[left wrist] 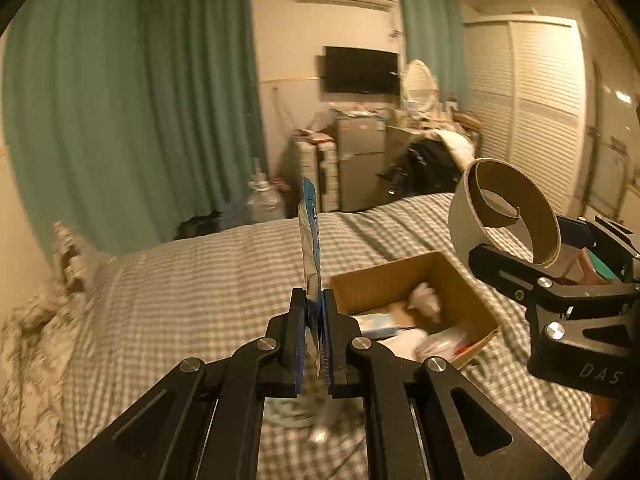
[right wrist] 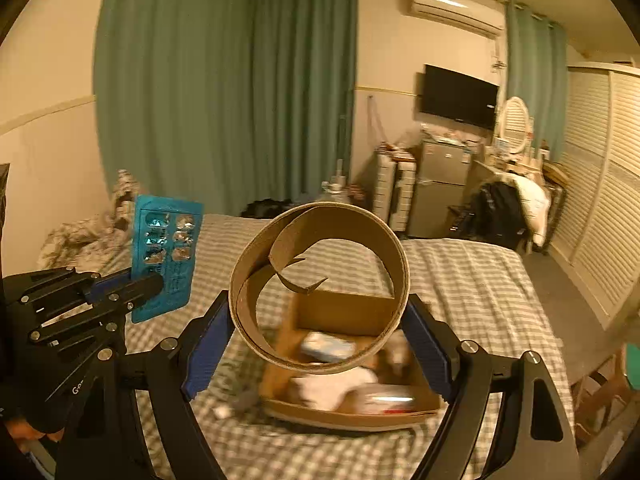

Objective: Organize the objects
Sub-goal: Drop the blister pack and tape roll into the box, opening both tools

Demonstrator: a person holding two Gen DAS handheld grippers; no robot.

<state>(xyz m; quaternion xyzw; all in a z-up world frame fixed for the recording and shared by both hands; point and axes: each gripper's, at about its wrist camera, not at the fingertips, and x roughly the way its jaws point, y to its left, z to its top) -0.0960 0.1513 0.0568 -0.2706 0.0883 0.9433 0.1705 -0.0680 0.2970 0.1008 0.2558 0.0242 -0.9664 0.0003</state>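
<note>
Since both things we carry weigh almost nothing, neither asks for force. Our left tool (left wrist: 314,336) is pressed nearly flat on the lower edge of a blue blister pack (left wrist: 310,240), which stands upright just beside and above the near-left corner of the cardboard box (left wrist: 476,304). We judge the pack thin, slick and springy; foil bubbles crush easily, so the bare bottom margin is the right place to hold it. Our right tool (right wrist: 320,340) stands wide, its blue pads (right wrist: 208,344) bearing on the outer wall of a cardboard tape core (right wrist: 320,288) held directly over the box (right wrist: 348,416). The core looks light but soft: an inner ply has peeled loose and curls inward, so hard squeezing would likely flatten the ring. Pressing across the widest part of the ring seems safest.

From the left wrist camera we see the pack only edge-on, a thin sliver, while the right wrist view shows its face, with two columns of pill pockets. The right view also looks through the ring down into the box, where blurred white and pale blue items lie. The box itself rests on the checked bed (left wrist: 180,288).
</note>
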